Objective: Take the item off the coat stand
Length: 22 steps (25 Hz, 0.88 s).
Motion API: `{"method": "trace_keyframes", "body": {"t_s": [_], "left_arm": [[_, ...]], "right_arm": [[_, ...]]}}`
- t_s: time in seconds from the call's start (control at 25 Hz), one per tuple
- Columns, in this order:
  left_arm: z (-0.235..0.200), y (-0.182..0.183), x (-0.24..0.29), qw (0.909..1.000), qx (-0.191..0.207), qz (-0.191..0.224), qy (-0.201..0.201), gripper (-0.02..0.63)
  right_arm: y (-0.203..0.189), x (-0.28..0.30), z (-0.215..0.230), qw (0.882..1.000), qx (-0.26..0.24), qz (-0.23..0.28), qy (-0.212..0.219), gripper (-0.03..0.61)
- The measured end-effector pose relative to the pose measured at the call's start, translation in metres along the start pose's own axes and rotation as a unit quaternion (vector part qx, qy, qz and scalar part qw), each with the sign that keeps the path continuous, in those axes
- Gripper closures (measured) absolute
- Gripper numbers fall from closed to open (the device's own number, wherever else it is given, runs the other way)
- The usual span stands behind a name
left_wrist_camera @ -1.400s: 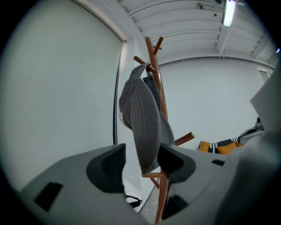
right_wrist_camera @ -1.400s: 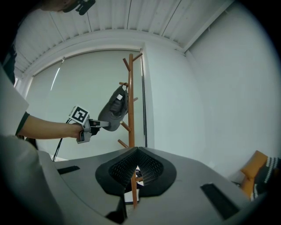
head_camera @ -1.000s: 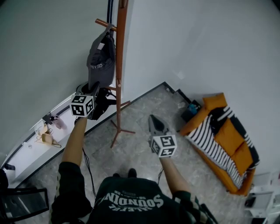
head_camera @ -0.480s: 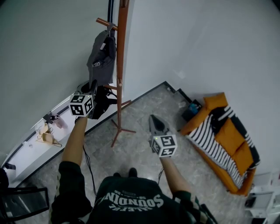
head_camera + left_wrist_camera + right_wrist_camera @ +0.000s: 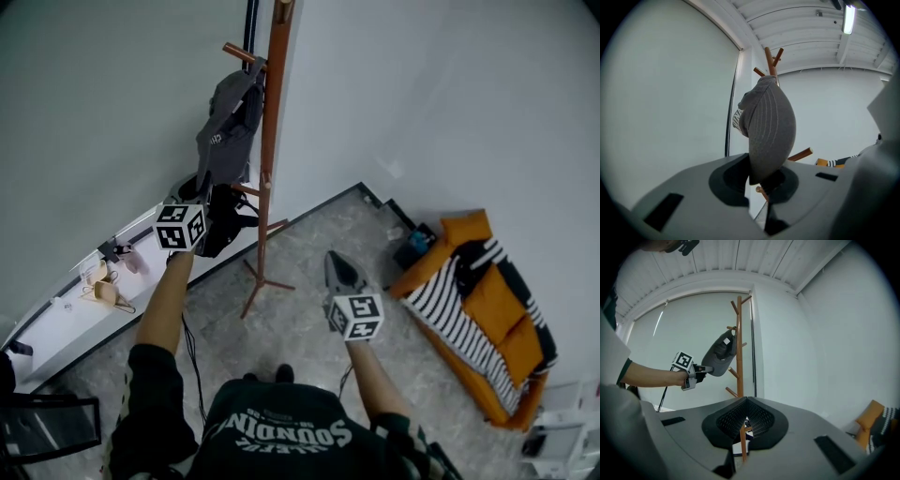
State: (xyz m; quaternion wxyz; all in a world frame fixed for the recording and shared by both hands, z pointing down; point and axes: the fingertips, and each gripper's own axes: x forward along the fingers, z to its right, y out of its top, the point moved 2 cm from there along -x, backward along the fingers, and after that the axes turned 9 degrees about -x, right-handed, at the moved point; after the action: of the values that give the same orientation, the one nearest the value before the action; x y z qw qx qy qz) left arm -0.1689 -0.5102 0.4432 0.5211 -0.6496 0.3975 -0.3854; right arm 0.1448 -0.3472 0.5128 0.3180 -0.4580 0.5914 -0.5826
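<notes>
A grey cap [image 5: 225, 141] hangs from an upper peg of the wooden coat stand [image 5: 271, 141] in the corner. My left gripper [image 5: 200, 185] reaches up to the cap's lower edge, and its jaws are closing with the brim pinched between them. In the left gripper view the cap [image 5: 768, 124] runs down into the left gripper [image 5: 759, 180]. The right gripper view shows the cap [image 5: 719, 355], the stand [image 5: 739, 348] and the left gripper [image 5: 706, 369] holding the brim. My right gripper [image 5: 334, 259] hangs shut and empty over the floor, to the right of the stand's base.
A black bag [image 5: 221, 221] hangs low on the stand. An orange sofa [image 5: 487, 305] with a striped blanket stands at the right wall. A white ledge [image 5: 75, 314] with small items runs along the left wall. A cable trails on the stone floor.
The left gripper has come up to the cap's brim and its jaws have closed round it. The cap has swung slightly. The right gripper has stayed put.
</notes>
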Motion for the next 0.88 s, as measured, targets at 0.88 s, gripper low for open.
{"method": "trace_keyframes", "body": {"t_s": [0.88], "left_arm": [[-0.022, 0.028, -0.008, 0.9996, -0.002, 0.021, 0.021, 0.591]], "right_arm": [[0.002, 0.007, -0.005, 1.0, -0.005, 0.005, 0.005, 0.578]]}}
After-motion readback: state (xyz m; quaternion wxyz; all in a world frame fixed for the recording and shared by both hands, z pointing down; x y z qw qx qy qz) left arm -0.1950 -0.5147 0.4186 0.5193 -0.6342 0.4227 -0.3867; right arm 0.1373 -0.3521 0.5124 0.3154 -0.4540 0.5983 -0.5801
